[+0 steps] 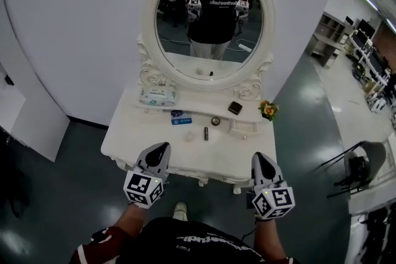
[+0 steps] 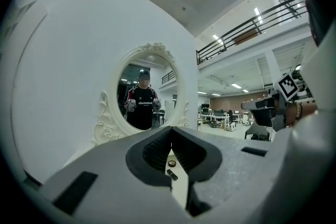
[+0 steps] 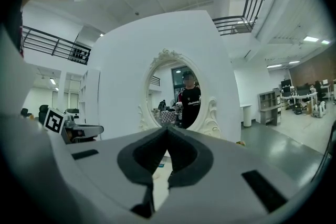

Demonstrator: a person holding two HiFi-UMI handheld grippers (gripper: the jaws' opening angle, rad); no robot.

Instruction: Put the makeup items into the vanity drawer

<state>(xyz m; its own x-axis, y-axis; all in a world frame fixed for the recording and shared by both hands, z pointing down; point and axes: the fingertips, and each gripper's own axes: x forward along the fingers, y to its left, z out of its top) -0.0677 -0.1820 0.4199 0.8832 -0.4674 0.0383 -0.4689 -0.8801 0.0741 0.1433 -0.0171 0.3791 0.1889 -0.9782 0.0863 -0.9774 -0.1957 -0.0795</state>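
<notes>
With the left tongs (image 1: 162,149) and right tongs (image 1: 260,159) both closed and empty, and the makeup tube (image 1: 206,133) on the counter (image 1: 124,139) below the mirror (image 1: 209,15), an unopened approach may knock the tube away.

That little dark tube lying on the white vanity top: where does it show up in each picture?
Head view: the dark tube lies centre frame, below the oval mirror.
Left gripper view: the dark tube is low centre, just under a small round pot.
Right gripper view: not visible.
Shared landmark: the oval mirror.
</notes>
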